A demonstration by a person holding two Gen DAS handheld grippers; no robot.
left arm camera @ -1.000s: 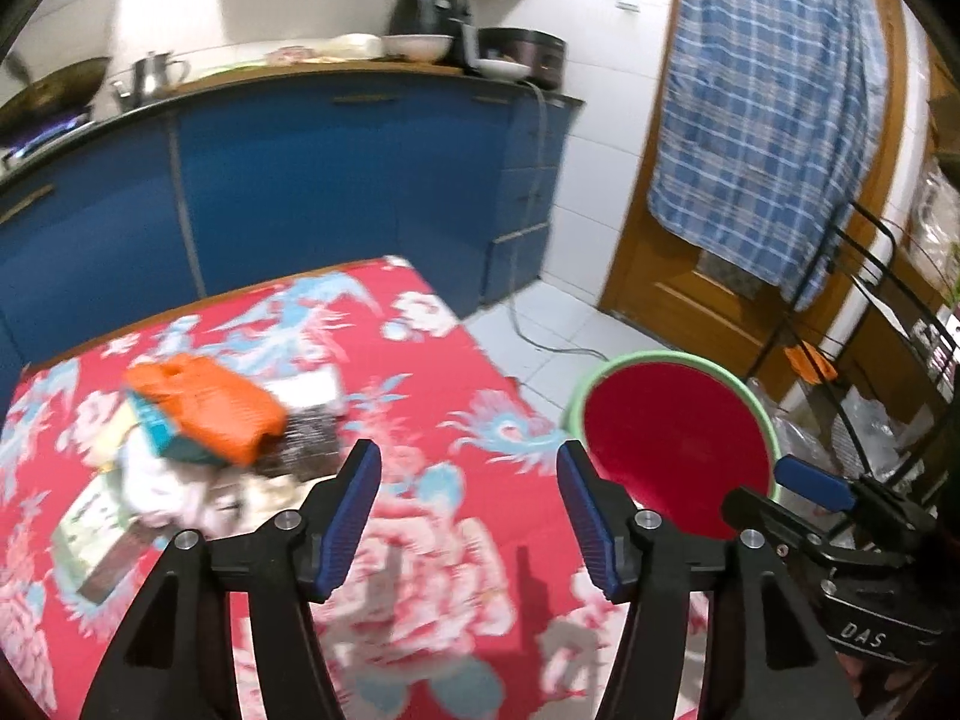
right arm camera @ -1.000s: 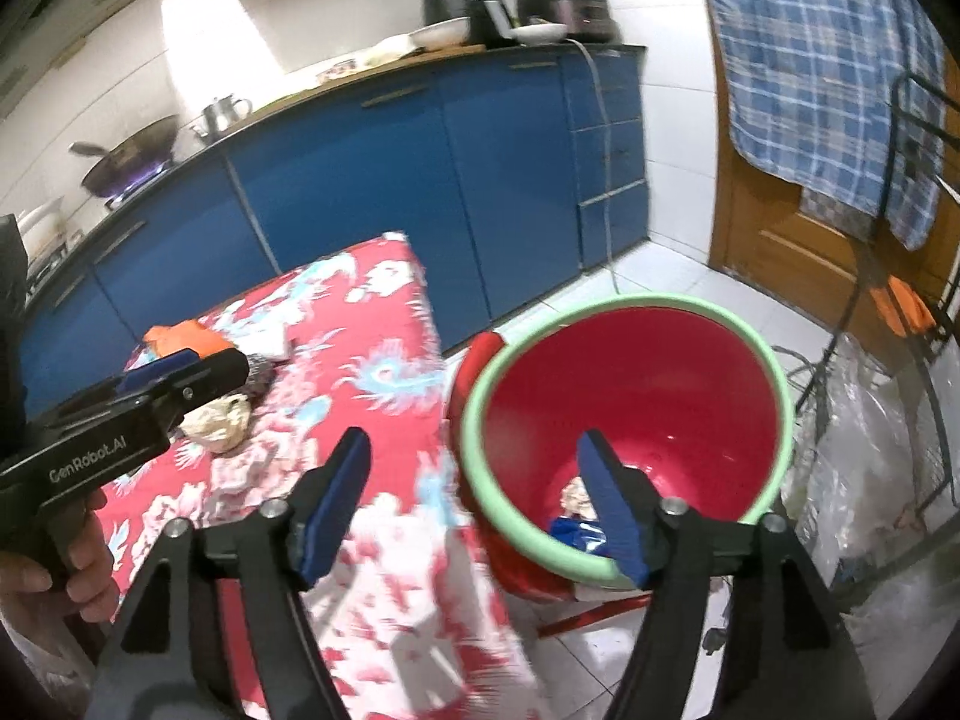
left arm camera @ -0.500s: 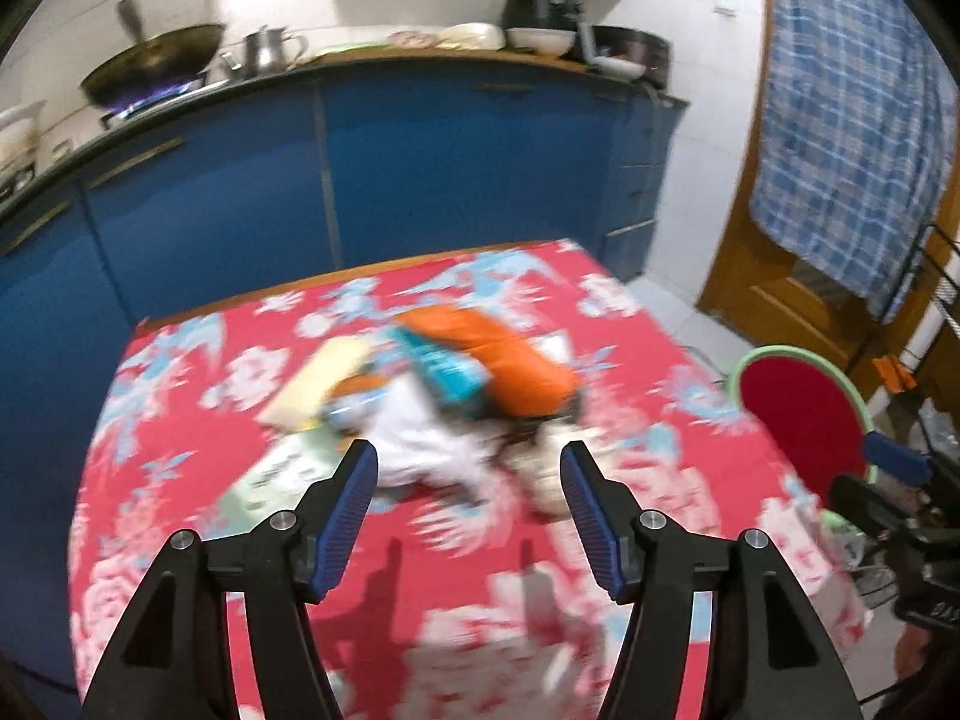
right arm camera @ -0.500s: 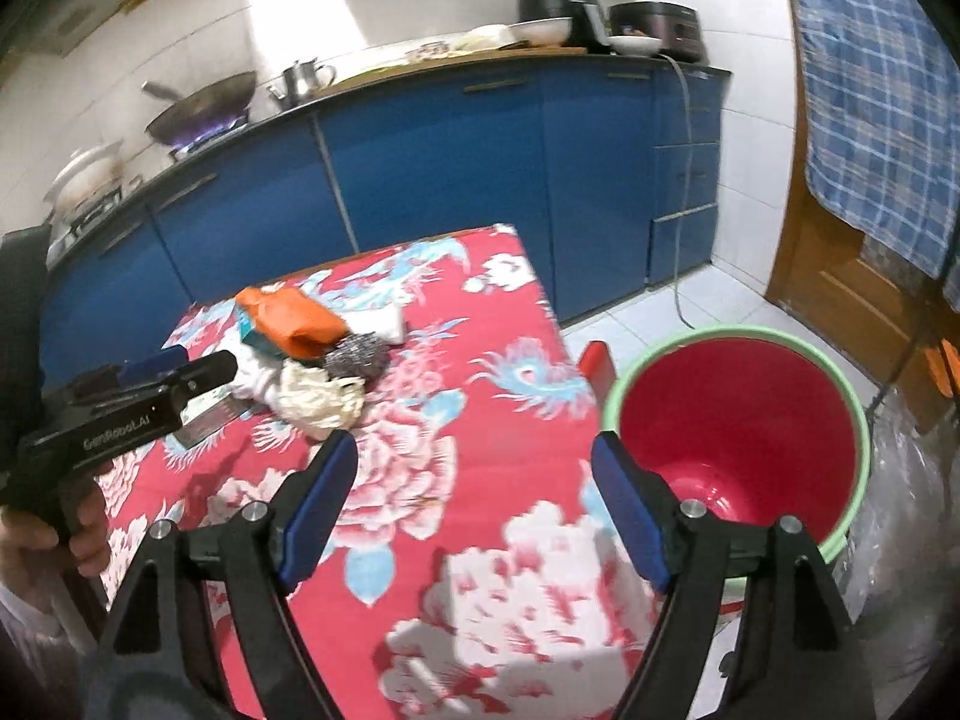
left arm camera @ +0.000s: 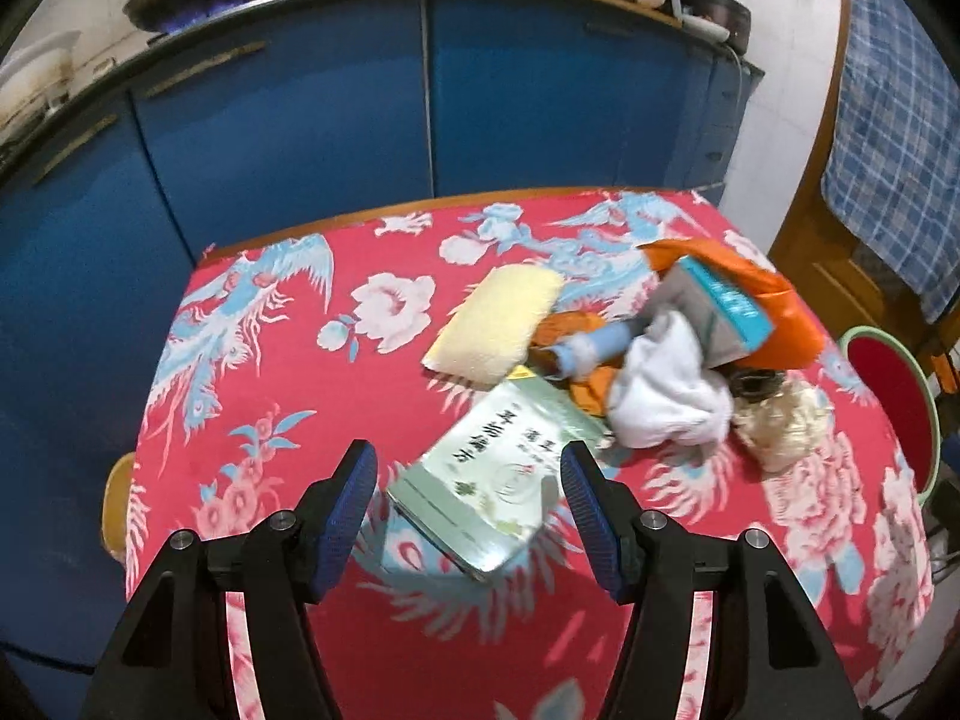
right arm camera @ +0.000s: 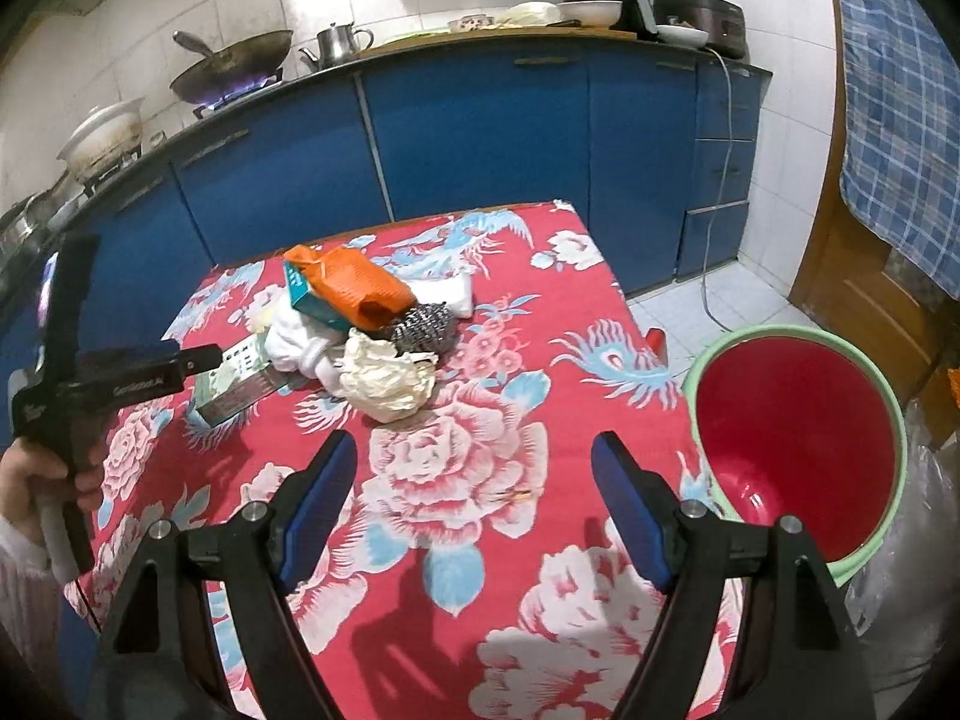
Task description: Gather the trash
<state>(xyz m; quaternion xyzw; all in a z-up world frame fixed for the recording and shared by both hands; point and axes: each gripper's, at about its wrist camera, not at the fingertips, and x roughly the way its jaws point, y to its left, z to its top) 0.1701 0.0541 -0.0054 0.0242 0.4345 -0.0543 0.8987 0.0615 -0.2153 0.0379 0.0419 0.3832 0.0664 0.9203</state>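
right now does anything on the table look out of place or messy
Yes: a jumbled heap of trash sits mid-table on the floral cloth, with a pale green box lying askew at its edge. Nothing looks spilled.

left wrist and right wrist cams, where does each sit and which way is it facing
Left wrist: sits on the left gripper, looking down over the pale green box and trash pile toward the blue cabinets; only its own open fingers show.
Right wrist: sits on the right gripper, facing across the red floral tablecloth, red bucket at right; its open fingers, the other gripper and a hand show.
Shared: tablecloth, trash pile, orange bag, cabinets, bucket.
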